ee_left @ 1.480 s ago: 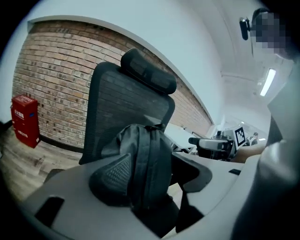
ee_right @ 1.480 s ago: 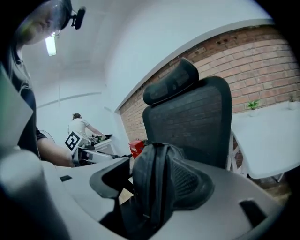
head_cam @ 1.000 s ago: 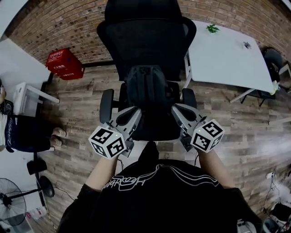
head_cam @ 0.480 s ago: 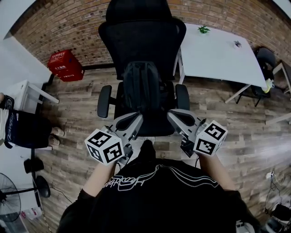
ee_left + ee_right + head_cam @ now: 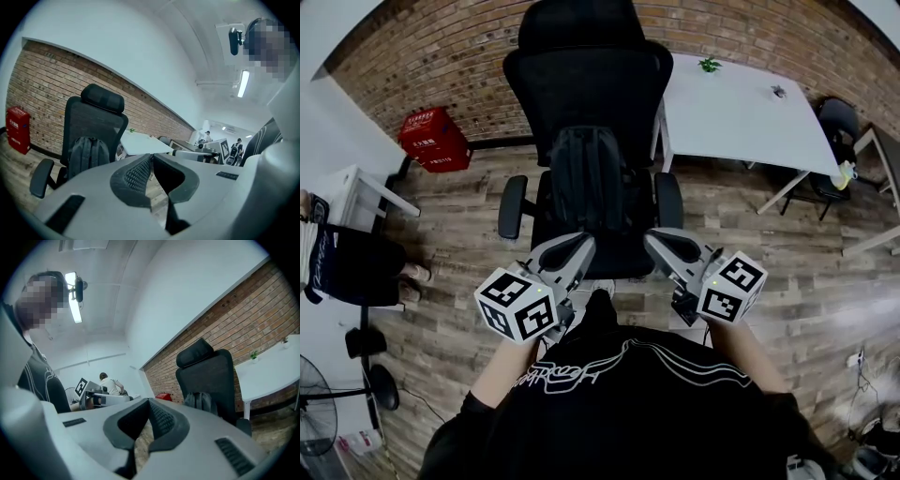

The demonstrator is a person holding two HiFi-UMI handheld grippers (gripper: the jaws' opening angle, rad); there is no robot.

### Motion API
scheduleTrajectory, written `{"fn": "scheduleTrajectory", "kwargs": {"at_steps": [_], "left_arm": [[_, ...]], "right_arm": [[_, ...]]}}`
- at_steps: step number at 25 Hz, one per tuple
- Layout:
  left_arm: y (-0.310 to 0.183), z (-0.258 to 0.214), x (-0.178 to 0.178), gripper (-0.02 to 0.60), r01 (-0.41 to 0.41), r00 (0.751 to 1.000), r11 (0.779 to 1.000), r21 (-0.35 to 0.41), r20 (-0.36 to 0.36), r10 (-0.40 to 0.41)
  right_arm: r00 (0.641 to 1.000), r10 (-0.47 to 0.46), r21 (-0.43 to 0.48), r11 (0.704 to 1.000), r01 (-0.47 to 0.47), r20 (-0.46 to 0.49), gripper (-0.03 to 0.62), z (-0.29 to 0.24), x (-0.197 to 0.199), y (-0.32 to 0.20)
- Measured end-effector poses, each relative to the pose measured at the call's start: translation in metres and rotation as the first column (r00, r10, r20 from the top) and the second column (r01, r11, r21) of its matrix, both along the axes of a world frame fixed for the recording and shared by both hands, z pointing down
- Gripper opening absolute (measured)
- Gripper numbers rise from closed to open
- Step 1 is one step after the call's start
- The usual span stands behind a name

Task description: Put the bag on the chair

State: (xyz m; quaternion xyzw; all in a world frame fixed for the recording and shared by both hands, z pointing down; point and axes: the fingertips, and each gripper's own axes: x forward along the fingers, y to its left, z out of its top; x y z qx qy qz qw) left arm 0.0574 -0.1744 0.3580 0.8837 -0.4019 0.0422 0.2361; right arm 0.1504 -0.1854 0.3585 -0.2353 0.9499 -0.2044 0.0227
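— Two grippers are entered for inspection. What is recorded of their jaws?

— Left gripper [image 5: 152, 158]: the jaws are found closed, pad against pad, with nothing between them. Right gripper [image 5: 148, 403]: likewise closed and empty. In the head view both are held low toward six o'clock, with their tips directed toward twelve.

— Where is the bag located?

— The bag [image 5: 592, 178], dark grey, is found upright on the seat of the chair [image 5: 581, 84]. Its back is laid against the backrest, at twelve o'clock from the person. No contact with either gripper is observed. The left gripper is placed at seven o'clock of the bag and the right at five, both near the front of the seat.

— What is noted of the surroundings?

— A white table [image 5: 741, 117] is noted at two o'clock of the chair, and a small potted plant [image 5: 709, 65] is set near its far edge. A red crate [image 5: 434, 136] is logged at ten o'clock, close to the brick wall [image 5: 441, 56]. A wooden floor [image 5: 469, 216] is seen under the chair and table. A standing fan [image 5: 319, 417] is recorded at eight o'clock, well apart from the chair.
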Motion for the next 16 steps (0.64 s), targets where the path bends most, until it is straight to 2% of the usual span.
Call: {"fn": "scheduleTrajectory", "kwargs": {"at_steps": [5,16], "left_arm": [[0.011,-0.003,0.007,0.044,-0.005,1.000,1.000,0.011,-0.010,0.005],[0.034,-0.002,0.024,0.044,-0.031,0.999,0.999,0.022,0.031,0.030]], "right_arm": [[1.000,0.011,0.013,1.000,-0.011,-0.009,-0.005,-0.005,0.009,0.012],[1.000,0.023,0.025,0.999,-0.022,-0.008,-0.005,-0.007,0.022,0.035]]}}
